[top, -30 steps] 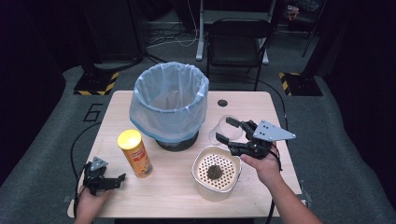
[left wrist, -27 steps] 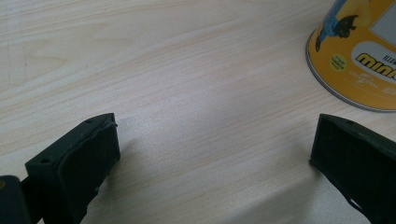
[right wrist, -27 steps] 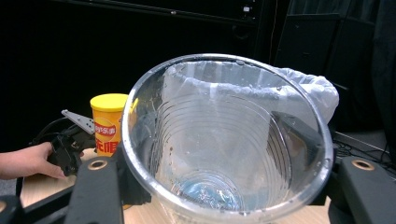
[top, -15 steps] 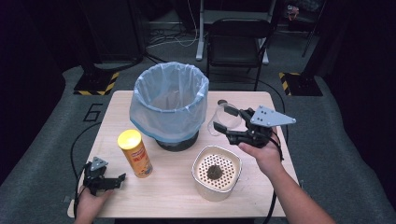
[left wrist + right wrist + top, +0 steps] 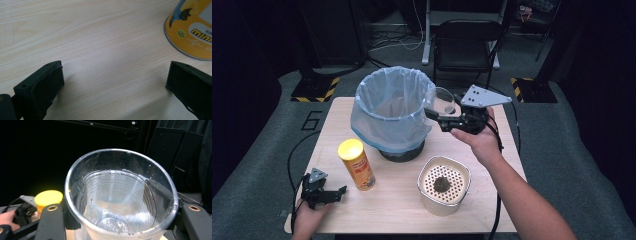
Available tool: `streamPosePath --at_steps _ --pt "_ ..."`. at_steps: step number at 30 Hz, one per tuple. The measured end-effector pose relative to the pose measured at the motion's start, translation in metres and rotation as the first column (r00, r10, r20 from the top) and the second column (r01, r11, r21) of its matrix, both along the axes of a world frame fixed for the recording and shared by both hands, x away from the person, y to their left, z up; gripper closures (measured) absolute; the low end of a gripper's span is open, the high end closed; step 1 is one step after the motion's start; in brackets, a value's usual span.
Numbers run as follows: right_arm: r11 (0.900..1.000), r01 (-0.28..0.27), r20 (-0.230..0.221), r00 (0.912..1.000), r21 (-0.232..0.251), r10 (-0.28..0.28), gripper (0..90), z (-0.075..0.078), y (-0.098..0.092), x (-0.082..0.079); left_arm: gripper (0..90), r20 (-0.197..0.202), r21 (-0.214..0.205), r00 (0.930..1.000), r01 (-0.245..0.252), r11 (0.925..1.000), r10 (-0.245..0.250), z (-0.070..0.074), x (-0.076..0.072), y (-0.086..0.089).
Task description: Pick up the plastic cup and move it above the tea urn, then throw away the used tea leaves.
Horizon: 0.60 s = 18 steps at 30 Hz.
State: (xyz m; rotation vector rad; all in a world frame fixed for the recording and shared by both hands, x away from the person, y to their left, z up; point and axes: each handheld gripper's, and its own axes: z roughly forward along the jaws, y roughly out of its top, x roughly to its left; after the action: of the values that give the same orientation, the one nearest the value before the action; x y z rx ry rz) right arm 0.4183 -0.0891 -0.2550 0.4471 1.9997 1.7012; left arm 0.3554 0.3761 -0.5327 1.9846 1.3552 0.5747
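While the right gripper (image 5: 432, 114) clamps the clear plastic cup (image 5: 443, 102) just right of the lined bin (image 5: 393, 107), presumably to tip it in, the left gripper (image 5: 343, 190) rests wide open, empty, near the yellow can (image 5: 357, 164).

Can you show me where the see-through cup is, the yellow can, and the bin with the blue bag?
clear cup (image 5: 120, 202), right gripper view, inside wall.
yellow can (image 5: 357, 165), high view, its side.
bin with the blue bag (image 5: 387, 125), high view, bag's front.
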Motion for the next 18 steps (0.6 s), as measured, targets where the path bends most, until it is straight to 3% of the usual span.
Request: streamPosePath --at_steps 11,13,18 --pt "0.9995 0.032 -0.028 0.9991 -0.001 -0.032 35.0 0.016 0.038 0.036 1.0 -0.006 0.003 1.0 0.002 1.0 -0.002 0.001 0.0 0.0" --pt "0.9993 0.036 -0.027 0.999 -0.003 -0.036 34.8 0.017 0.043 0.041 1.0 -0.015 -0.01 0.9999 -0.001 0.9999 0.001 0.001 0.0 -0.001" --pt "0.9989 0.043 -0.023 0.9988 -0.017 -0.043 34.1 0.019 0.058 0.052 1.0 -0.011 0.003 0.9999 0.004 1.0 -0.004 0.001 0.0 0.0"
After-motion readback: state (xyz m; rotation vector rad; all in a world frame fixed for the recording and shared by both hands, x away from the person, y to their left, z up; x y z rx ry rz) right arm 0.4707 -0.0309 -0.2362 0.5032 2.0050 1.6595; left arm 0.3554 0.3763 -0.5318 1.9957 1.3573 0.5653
